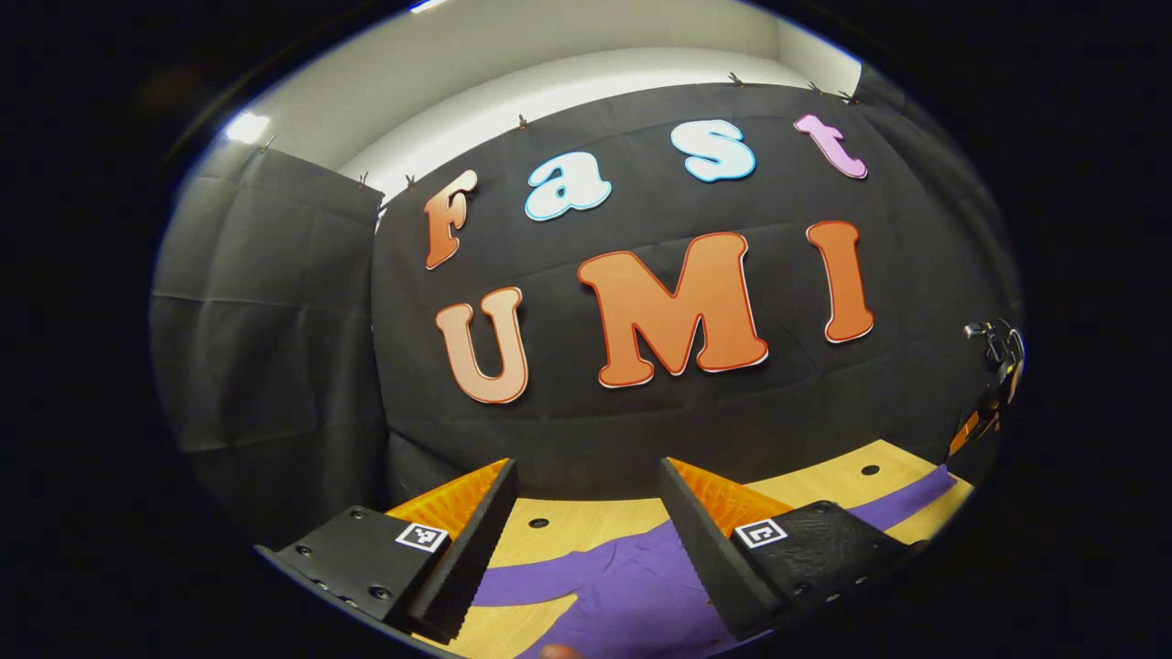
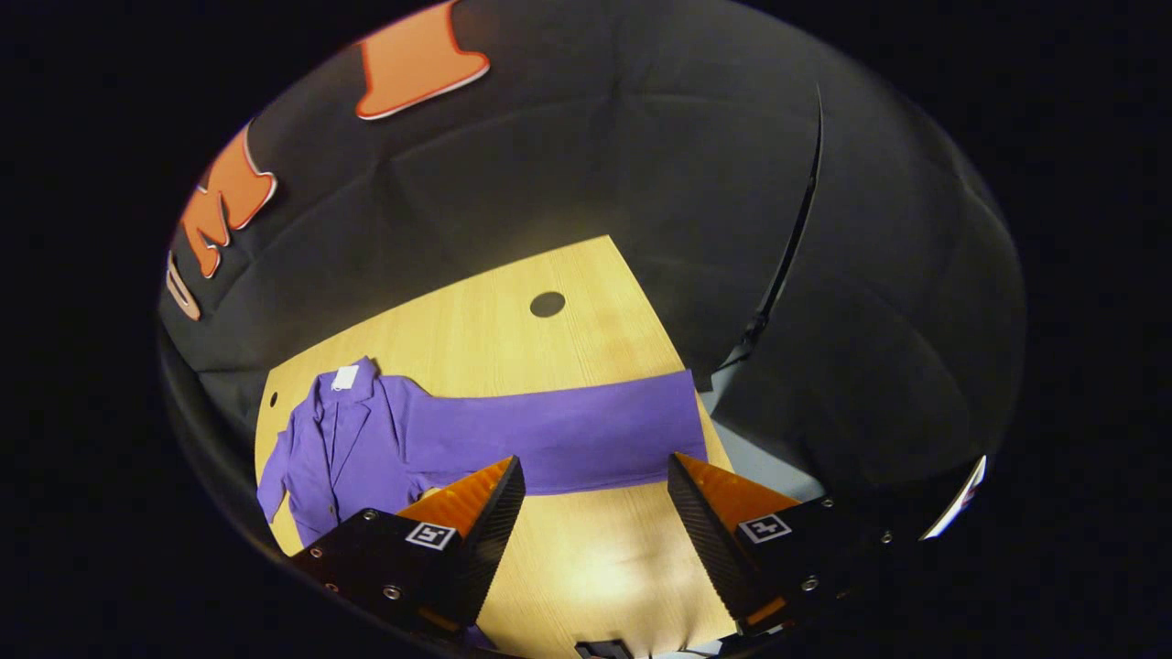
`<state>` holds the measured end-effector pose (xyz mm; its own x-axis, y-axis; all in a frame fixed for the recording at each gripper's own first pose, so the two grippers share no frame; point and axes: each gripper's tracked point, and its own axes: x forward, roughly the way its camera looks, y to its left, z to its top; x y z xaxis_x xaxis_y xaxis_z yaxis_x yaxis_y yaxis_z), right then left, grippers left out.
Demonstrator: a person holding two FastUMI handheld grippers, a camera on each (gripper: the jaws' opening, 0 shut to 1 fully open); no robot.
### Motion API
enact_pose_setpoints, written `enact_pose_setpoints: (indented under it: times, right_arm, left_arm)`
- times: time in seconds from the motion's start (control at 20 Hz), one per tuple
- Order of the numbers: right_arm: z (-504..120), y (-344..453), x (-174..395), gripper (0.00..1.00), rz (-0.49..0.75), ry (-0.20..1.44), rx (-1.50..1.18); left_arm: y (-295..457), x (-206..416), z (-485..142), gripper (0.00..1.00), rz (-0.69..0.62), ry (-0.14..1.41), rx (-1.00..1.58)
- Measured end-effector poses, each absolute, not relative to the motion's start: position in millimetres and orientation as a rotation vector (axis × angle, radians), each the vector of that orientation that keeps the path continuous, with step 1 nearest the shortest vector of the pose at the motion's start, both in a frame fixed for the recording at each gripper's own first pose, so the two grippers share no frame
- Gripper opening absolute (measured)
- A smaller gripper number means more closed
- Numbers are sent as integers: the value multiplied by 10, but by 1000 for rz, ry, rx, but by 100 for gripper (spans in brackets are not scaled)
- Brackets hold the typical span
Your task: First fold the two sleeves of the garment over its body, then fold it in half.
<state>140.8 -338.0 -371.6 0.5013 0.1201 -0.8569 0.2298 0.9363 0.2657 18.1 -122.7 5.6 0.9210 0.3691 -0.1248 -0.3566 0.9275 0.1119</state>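
Sleeves are not yet folded, so the task stands at its first step. In the right gripper view the purple garment (image 2: 366,439) lies flat on the wooden bench (image 2: 586,558), its collar with a pale tag (image 2: 345,377) toward eleven o'clock and its body at nine o'clock of the view. One long sleeve (image 2: 558,435) stretches straight out from the body toward three o'clock, its cuff reaching the bench's edge near the black booth wall. A dark round hole (image 2: 548,304) in the bench sits at twelve o'clock from that sleeve.

The right tongs (image 2: 595,480) hang above the bench just on the six o'clock side of this sleeve, released, the jaws spread wide with bare wood between them and nothing held. Whether the tips touch the cloth I cannot tell.

In the left gripper view the left tongs (image 1: 586,480) are likewise released, jaws wide apart, pointing mostly at the wall; purple cloth (image 1: 623,595) lies below and between them, toward six o'clock. A second strip of purple runs off toward four o'clock.

My judgement: the next move calls for the right tongs to drop onto the outstretched sleeve near its cuff, pinch one layer only, then lift and carry it toward nine o'clock across the body. Too deep a bite may drag the whole garment.
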Motion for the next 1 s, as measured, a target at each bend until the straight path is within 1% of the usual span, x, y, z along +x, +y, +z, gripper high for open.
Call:
enact_pose_setpoints:
  times: [0.05, 0.1, 0.15, 0.2, 0.25, 0.3, 0.35, 0.45, 0.5, 0.65, 0.85, 1.0]
  right_arm:
    - [-3836, -3428, 1431, 96, -70, 1091, 365]
    - [-3941, -3476, 1449, 96, -69, 1132, 365]
    - [-4036, -3503, 1449, 96, -61, 1179, 376]
    - [-4106, -3473, 1455, 97, -52, 1212, 394]
    - [-4193, -3460, 1490, 97, -38, 1238, 410]
    - [-4298, -3500, 1524, 97, -41, 1258, 415]
    - [-4389, -3509, 1556, 97, -26, 1272, 424]
    - [-4553, -3553, 1604, 97, -33, 1307, 443]
    - [-4631, -3589, 1670, 96, -42, 1313, 448]
    - [-4843, -3711, 1794, 95, -78, 1340, 456]
    - [-5093, -3786, 1783, 95, -90, 1378, 441]
    - [-5181, -3750, 1794, 95, -91, 1394, 430]
  left_arm:
    - [-1231, 181, 53, 100, 384, 151, 91]
    - [-1225, 186, 44, 98, 393, 160, 95]
    - [-1229, 174, 27, 100, 401, 168, 101]
    - [-1226, 174, 17, 98, 409, 176, 106]
    - [-1235, 177, 19, 100, 415, 182, 111]
    - [-1250, 174, 21, 98, 420, 189, 115]
    - [-1274, 179, -9, 100, 421, 197, 121]
    - [-1359, 203, -47, 100, 412, 214, 142]
    - [-1391, 216, -80, 98, 407, 225, 159]
    - [-1480, 236, -144, 98, 393, 255, 191]
    - [-1527, 270, -221, 98, 387, 276, 208]
    - [-1527, 257, -450, 98, 391, 339, 193]
